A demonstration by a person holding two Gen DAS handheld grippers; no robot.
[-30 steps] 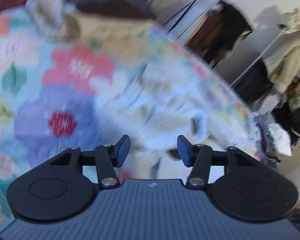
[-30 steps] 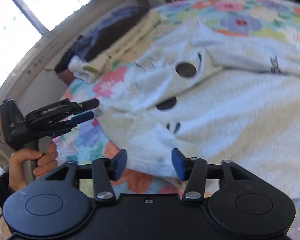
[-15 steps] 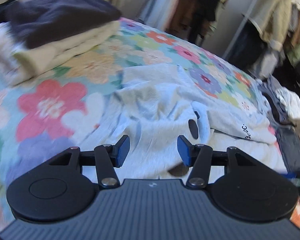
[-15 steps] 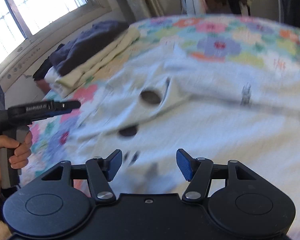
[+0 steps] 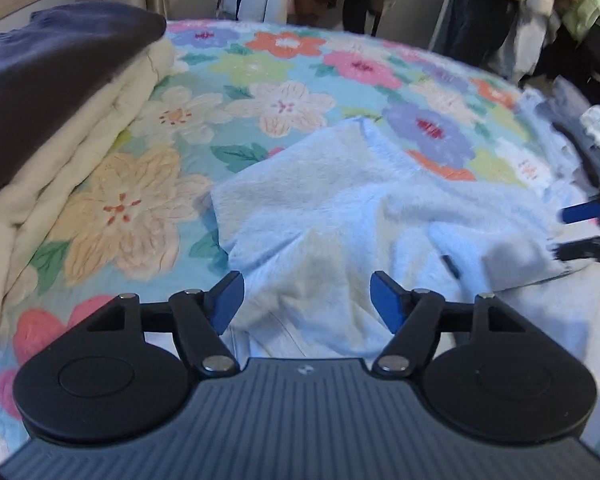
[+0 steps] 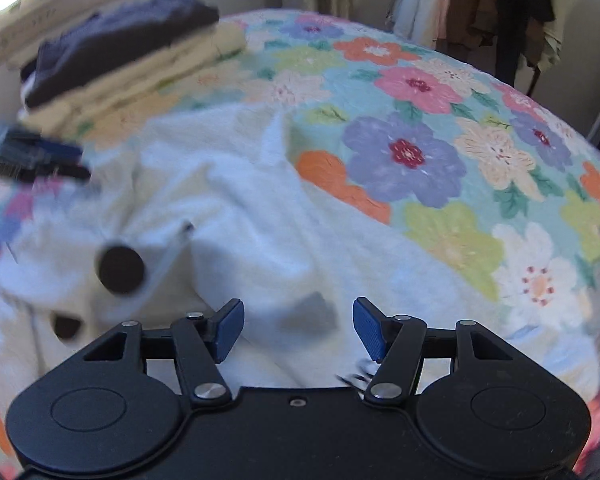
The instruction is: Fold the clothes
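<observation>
Flowery bedspread (image 5: 284,68), fluffy pale-blue garment (image 5: 340,216) crumpled near. Left gripper (image 5: 307,300), jaws just widened, and right gripper (image 6: 299,327) hover released, nothing grasped. I'd pinch matching hem corners, not mid-fabric.

Both grippers black — blue-padded fingers (image 5: 228,300), silver screws, ribbed grey base.

Both cameras ride on hand-held grippers, look down close, share the fluffy pale blue-white top (image 5: 340,200) (image 6: 240,208) on the flowery bedspread (image 5: 284,76) (image 6: 440,160).
</observation>
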